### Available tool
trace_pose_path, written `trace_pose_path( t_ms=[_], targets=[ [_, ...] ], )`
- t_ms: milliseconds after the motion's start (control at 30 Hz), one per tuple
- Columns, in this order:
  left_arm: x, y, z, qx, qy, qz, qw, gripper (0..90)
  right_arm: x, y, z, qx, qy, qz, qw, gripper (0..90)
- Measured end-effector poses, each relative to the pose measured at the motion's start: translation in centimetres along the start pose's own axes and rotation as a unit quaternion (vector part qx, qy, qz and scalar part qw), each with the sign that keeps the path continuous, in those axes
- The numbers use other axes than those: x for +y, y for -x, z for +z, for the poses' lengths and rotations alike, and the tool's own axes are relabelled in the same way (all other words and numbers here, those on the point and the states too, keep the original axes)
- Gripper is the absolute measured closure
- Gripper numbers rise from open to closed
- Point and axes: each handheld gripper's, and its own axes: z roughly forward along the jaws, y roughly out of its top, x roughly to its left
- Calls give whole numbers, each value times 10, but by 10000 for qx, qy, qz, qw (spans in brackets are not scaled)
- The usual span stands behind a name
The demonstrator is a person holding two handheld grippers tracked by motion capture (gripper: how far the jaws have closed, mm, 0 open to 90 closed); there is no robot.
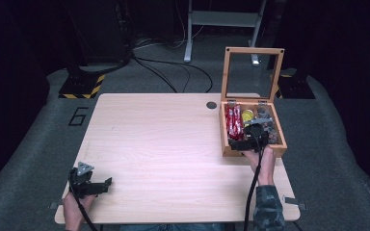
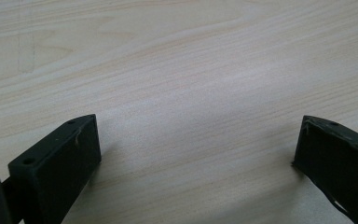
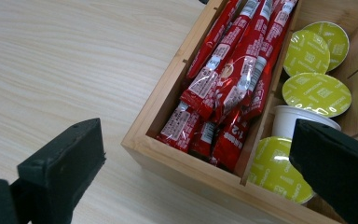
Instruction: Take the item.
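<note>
The right tongs (image 1: 248,141) hang wide apart with nothing between the jaws, poised over the near edge of the open light-wood box with a hinged glass-paned lid (image 3: 186,175), which stands at the right side of the pale wood-grain desk (image 1: 159,144). In the right gripper view the jaws frame the box's near-left compartment, where the red foil stick sachets (image 3: 228,84) lie lengthwise in a loose heap, some overlapping others. I count at least six of them, though the pile hides its lower layers, so the exact number cannot be told. In the compartment just beside them sit the round capsules with yellow-green foil lids (image 3: 316,93), five in sight, one tipped so its white cup side shows. The left tongs (image 1: 95,185) are also spread wide and empty, resting low over bare desk at the near-left corner, well apart from the box. The step in hand looks like the approach for a pick from the box, most likely a sachet. The next move would call for lowering the right tongs into the compartment, lining the jaws across one sachet's narrow width, and closing on a single one without dragging its neighbours.
</note>
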Motion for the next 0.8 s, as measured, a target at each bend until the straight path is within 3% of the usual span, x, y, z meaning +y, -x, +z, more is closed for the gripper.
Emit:
trace_pose_path(
  t_ms=[367, 500, 667, 800],
  targets=[
    [0, 0, 0, 1, -6, 9, 10000, 3, 14, 6, 14, 51, -78, -40, 9999, 93],
    [0, 0, 0, 1, 2, -1, 10000, 3, 19, 8, 21, 67, -119, -45, 9999, 193],
    [0, 0, 0, 0, -3, 6, 10000, 3, 24, 16, 31, 33, -183, 146, 9997, 363],
    [0, 0, 0, -3, 11, -4, 10000, 3, 25, 17, 37, -76, -233, 138, 9996, 435]
  ],
)
